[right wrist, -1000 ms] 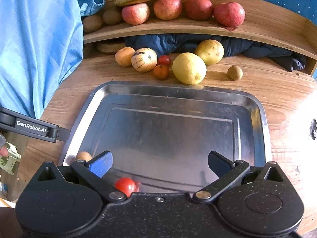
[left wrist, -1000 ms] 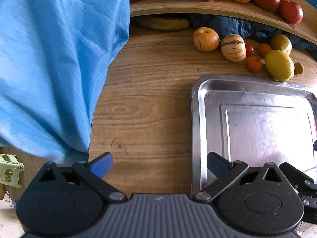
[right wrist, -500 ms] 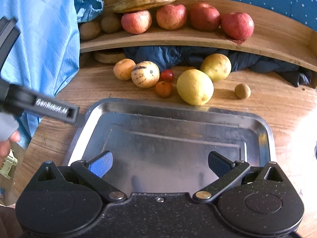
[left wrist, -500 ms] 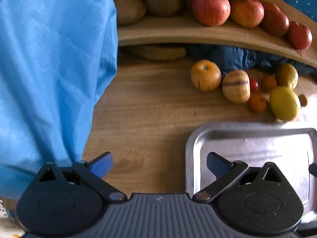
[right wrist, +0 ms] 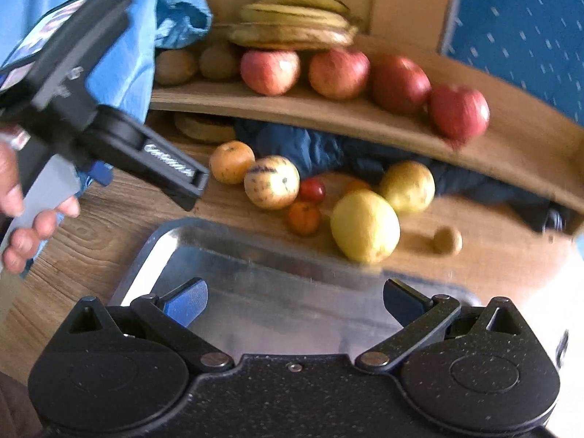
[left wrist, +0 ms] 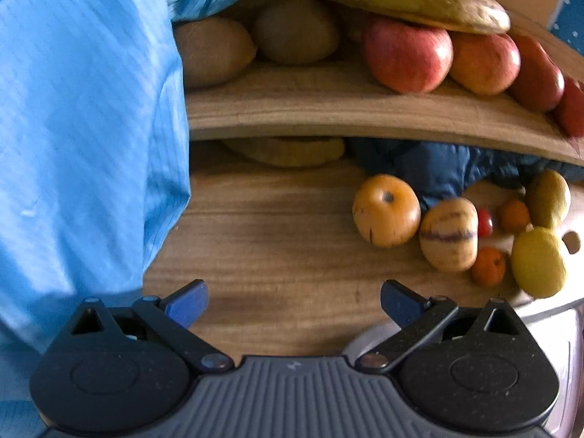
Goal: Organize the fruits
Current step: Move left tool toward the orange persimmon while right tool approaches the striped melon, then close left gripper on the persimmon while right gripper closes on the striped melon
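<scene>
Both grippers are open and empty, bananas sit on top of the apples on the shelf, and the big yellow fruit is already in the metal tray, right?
Not quite. The big yellow fruit lies on the wooden table just beyond the metal tray rim, as the right wrist view shows. The rest holds: left gripper and right gripper open and empty, bananas atop the apples.

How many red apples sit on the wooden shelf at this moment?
4, in a row along the shelf under the bananas: left, second, third, rightmost. None appear hidden.
</scene>
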`<state>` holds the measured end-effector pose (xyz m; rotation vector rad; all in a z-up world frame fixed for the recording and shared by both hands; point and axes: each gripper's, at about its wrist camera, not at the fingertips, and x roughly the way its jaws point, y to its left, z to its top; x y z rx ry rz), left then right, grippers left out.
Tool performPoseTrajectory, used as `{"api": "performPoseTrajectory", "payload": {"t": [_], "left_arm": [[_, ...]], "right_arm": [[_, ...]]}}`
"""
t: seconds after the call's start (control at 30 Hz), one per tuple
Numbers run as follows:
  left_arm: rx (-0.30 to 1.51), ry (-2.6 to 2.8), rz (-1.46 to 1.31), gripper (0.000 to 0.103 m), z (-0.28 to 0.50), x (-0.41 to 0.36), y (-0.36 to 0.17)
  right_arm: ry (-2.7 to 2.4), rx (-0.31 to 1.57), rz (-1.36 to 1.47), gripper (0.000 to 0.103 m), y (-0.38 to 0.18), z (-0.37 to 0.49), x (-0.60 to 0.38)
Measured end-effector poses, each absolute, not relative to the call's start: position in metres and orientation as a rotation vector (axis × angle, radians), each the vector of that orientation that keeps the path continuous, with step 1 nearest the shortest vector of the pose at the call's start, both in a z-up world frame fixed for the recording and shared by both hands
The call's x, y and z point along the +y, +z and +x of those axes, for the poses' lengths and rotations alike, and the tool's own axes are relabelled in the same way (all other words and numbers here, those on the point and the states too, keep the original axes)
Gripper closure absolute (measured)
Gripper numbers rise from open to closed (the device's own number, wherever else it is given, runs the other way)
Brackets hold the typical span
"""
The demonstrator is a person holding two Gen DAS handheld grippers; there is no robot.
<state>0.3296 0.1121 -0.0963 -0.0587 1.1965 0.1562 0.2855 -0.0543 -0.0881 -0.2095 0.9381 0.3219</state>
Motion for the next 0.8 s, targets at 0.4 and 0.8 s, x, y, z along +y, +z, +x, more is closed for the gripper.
{"api": "performPoseTrajectory", "payload": {"t": [0.4, 0.8], "left_arm": [[1.210, 0.115, -0.112, 0.001, 0.365, 0.111, -0.104], [1.227, 0.028, -0.167, 0.001, 0.388, 0.113, -0.127]], "right_arm": [[0.317, 0.884, -0.287, 0.001, -0.093, 0.323, -0.027], [0.311, 0.901, -0.343, 0.006, -0.104, 0.350, -0.013]]}}
